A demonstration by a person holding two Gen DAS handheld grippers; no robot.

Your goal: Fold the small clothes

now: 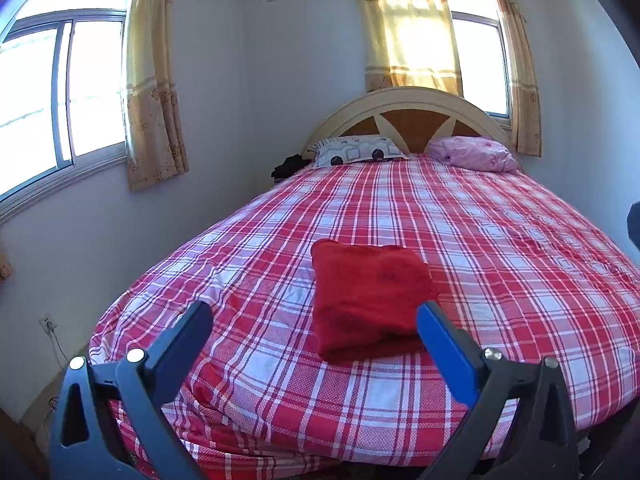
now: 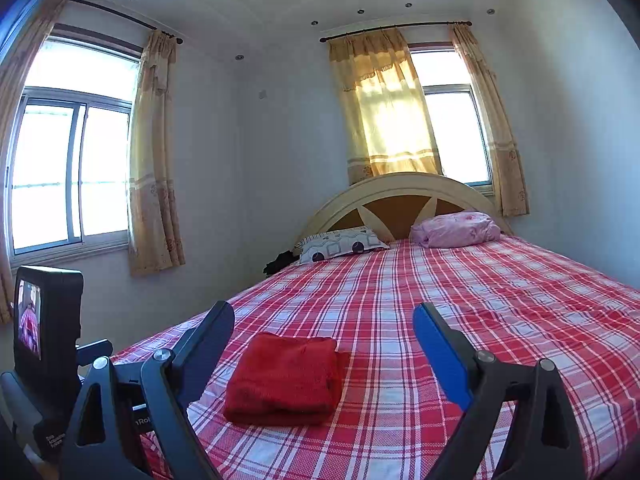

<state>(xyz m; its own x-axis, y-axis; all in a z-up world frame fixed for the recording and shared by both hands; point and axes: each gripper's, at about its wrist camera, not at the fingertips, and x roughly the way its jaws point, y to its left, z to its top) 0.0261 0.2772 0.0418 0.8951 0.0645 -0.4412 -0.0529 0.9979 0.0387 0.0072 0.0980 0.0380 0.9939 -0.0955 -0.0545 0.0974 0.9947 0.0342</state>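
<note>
The folded red cloth (image 1: 370, 300) is seen on the bed (image 1: 500, 240). Both the left gripper (image 1: 316, 316) and right gripper (image 2: 324, 320) are spread, empty. Only the right view shows, at nine o'clock, what is probably the left gripper's screen (image 2: 30, 314).

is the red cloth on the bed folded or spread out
Folded. The red cloth lies as a compact, thick rectangle with stacked layers at its near edge, on the plaid bedcover.

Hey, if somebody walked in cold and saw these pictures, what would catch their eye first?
A folded red garment lies alone near the foot of a bed with a red-and-white plaid cover. Both the left tongs and right tongs stand open above it, holding nothing. Bright windows with yellow curtains glow behind the headboard.
</note>
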